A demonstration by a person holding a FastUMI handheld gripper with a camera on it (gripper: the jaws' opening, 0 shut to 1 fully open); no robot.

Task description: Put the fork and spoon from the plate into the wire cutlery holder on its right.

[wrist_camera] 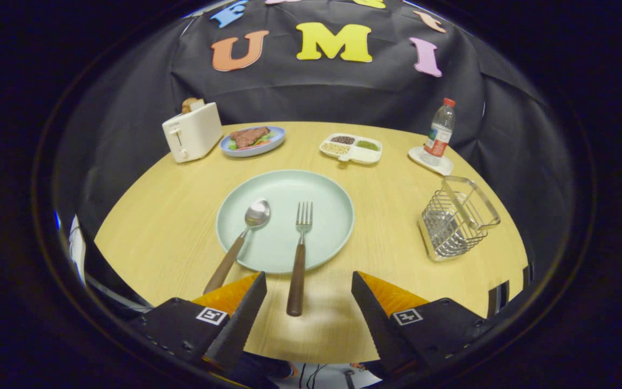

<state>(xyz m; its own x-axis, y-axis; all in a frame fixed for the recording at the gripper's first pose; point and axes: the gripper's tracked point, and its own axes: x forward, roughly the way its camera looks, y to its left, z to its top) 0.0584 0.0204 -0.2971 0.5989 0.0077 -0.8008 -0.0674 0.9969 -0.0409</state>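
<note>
I am holding my tongs [308, 294] released, fingers straddling the fork [299, 254] handle for a grasp. Fork and spoon [241, 243] are lying on the plate [327, 186], handles overhanging toward me; the holder [457, 219] is waiting right.

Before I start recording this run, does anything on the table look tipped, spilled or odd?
Nothing stands out. Fork and spoon lie neatly on the plate; the wire cutlery holder stands upright; the tool is open.
</note>
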